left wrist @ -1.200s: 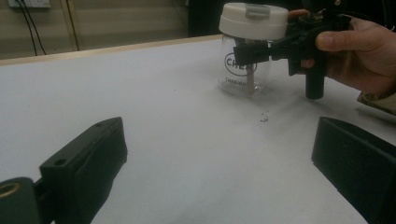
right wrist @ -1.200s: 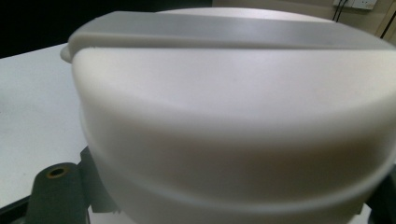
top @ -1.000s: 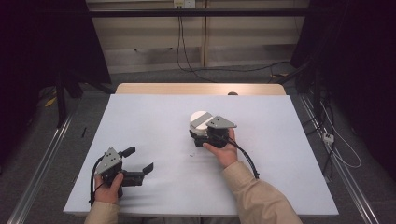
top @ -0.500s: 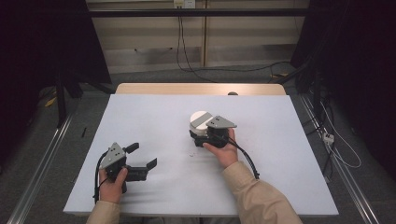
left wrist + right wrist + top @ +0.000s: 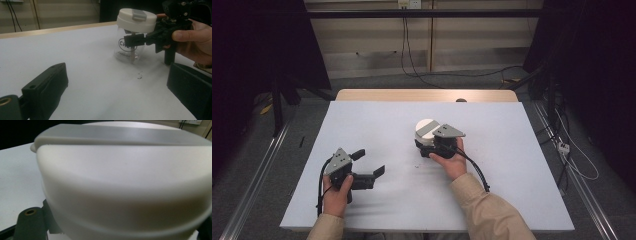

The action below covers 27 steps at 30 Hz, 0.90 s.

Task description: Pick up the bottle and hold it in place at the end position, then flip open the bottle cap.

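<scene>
White sheet (image 5: 512, 165) covers the wooden table (image 5: 427, 95), dark room.

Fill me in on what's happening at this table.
A person is working with a gripper in each hand. The right gripper is clamped on a clear jar just under its white lid, and the jar stands upright on the white table. The left gripper sits off to the left with its jaws open and nothing between them, pointed toward the jar. The lid is on.

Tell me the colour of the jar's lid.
The lid is white with a grey tab, clearest in the left gripper view.
</scene>
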Each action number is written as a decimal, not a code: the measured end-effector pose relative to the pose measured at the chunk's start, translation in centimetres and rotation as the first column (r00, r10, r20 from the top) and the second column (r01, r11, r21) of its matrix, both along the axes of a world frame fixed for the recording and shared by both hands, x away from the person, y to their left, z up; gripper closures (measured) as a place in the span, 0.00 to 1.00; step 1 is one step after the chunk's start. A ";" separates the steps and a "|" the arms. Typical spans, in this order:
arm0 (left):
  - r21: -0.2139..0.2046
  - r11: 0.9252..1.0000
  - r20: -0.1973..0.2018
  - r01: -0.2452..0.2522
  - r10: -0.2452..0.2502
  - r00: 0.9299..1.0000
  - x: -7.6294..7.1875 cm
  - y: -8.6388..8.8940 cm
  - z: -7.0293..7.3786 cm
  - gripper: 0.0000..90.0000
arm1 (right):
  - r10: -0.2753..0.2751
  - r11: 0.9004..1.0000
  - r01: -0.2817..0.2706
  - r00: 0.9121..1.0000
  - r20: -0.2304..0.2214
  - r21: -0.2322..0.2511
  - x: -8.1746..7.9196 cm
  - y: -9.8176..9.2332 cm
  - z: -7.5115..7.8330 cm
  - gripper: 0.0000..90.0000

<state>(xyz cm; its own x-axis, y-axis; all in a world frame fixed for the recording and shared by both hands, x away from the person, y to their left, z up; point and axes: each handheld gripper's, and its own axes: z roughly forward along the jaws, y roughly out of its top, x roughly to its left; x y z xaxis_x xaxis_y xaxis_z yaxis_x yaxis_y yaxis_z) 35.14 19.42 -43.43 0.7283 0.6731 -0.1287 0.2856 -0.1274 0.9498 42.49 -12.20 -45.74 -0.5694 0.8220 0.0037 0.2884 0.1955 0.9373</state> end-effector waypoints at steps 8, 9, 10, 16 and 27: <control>-0.002 1.000 0.003 0.007 -0.007 1.000 0.0 -0.3 0.3 0.03 | -0.001 1.000 0.001 1.000 -0.002 0.002 0.0 0.0 0.0 0.21; -0.002 1.000 0.005 0.008 -0.008 1.000 0.1 -0.4 0.3 0.03 | -0.001 1.000 0.001 1.000 -0.002 0.002 0.0 0.0 0.0 0.21; -0.001 1.000 0.004 0.010 -0.010 1.000 0.1 -0.4 0.4 0.03 | -0.001 1.000 0.001 1.000 -0.003 0.002 0.0 0.0 0.0 0.21; -0.001 1.000 -0.005 0.014 -0.014 1.000 0.3 -0.8 0.5 0.04 | -0.002 1.000 0.002 1.000 -0.004 0.001 0.0 0.0 0.0 0.21; -0.002 1.000 -0.017 0.028 -0.028 0.999 0.9 -1.9 0.9 0.04 | -0.001 1.000 0.001 1.000 -0.005 0.002 0.0 0.0 0.0 0.21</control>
<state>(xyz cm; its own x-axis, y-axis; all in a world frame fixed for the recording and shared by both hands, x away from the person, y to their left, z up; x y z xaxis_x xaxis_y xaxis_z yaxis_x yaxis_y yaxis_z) 36.05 17.48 -42.54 0.7448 0.6519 -0.1424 0.2977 -0.1336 0.9453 42.49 -12.20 -45.79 -0.5687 0.8225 0.0082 0.2937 0.1938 0.9360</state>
